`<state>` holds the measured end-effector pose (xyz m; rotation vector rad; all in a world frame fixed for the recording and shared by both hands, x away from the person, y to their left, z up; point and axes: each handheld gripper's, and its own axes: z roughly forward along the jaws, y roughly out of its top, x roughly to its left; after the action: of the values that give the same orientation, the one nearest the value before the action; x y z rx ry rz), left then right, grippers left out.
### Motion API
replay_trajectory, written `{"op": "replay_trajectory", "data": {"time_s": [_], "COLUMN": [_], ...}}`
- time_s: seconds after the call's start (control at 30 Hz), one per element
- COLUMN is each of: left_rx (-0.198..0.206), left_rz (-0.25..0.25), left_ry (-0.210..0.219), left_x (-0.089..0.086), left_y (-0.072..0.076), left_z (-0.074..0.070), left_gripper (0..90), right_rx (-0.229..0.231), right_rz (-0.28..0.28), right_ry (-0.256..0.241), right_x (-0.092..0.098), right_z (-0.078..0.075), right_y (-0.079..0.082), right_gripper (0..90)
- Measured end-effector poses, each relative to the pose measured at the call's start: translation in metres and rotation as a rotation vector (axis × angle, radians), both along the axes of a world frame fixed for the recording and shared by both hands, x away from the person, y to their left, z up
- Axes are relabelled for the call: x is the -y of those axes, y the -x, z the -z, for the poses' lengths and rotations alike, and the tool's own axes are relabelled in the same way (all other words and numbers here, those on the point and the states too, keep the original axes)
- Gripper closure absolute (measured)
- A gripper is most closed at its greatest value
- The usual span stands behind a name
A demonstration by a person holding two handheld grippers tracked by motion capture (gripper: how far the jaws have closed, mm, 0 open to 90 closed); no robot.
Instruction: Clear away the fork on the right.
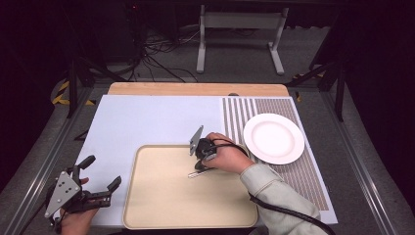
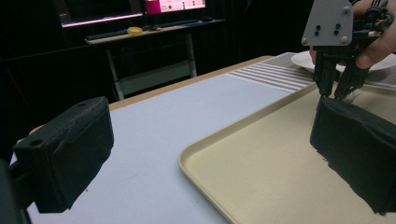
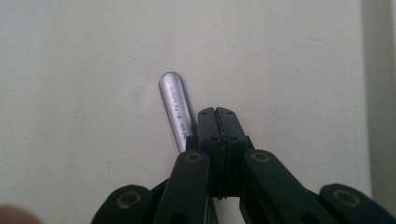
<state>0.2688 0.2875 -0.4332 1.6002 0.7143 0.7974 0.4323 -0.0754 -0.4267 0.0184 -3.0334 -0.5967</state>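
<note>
Right gripper stands over the beige tray, jaws pressed together. A metal utensil handle lies beside and partly under them; whether it is pinched cannot be told. Left gripper waits off the tray at 9 o'clock, jaws spread wide, holding nothing. The white plate at 2 o'clock is bare. Likely an early stage: nothing has reached the plate.

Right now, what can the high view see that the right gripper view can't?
The high view alone shows the white plate on the striped mat, the open left claw by the table's near-left corner, and the person's sleeve. The right gripper view alone shows tiny lettering on the metal handle and its claw's jaws pressed together. Both show the tan tray with that handle lying on it.
</note>
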Motion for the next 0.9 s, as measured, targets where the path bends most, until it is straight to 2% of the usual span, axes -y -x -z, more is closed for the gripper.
{"op": "replay_trajectory", "data": {"time_s": [0.07,0.33,0.47,0.67,0.9], "left_rx": [-0.003,-0.004,-0.002,-0.006,-0.008], "left_rz": [0.002,0.000,0.001,0.005,0.006], "left_ry": [0.000,0.000,0.001,0.000,0.003], "left_x": [0.000,0.000,0.001,0.001,0.002], "left_y": [0.000,0.000,-0.001,-0.001,-0.001], "left_z": [0.000,0.000,0.000,0.001,0.001], "left_gripper": [0.5,0.5,0.5,0.5,0.6], "right_rx": [-0.009,-0.029,-0.048,-0.064,-0.072], "right_rz": [-0.003,-0.026,-0.034,-0.044,-0.059], "right_ry": [0.013,0.014,0.057,0.093,0.104], "right_x": [0.001,0.012,0.019,0.029,0.039], "right_z": [-0.001,0.000,-0.002,-0.004,-0.004], "right_y": [0.004,0.018,0.028,0.038,0.045], "right_gripper": [90.0,90.0,90.0,90.0,90.0]}}
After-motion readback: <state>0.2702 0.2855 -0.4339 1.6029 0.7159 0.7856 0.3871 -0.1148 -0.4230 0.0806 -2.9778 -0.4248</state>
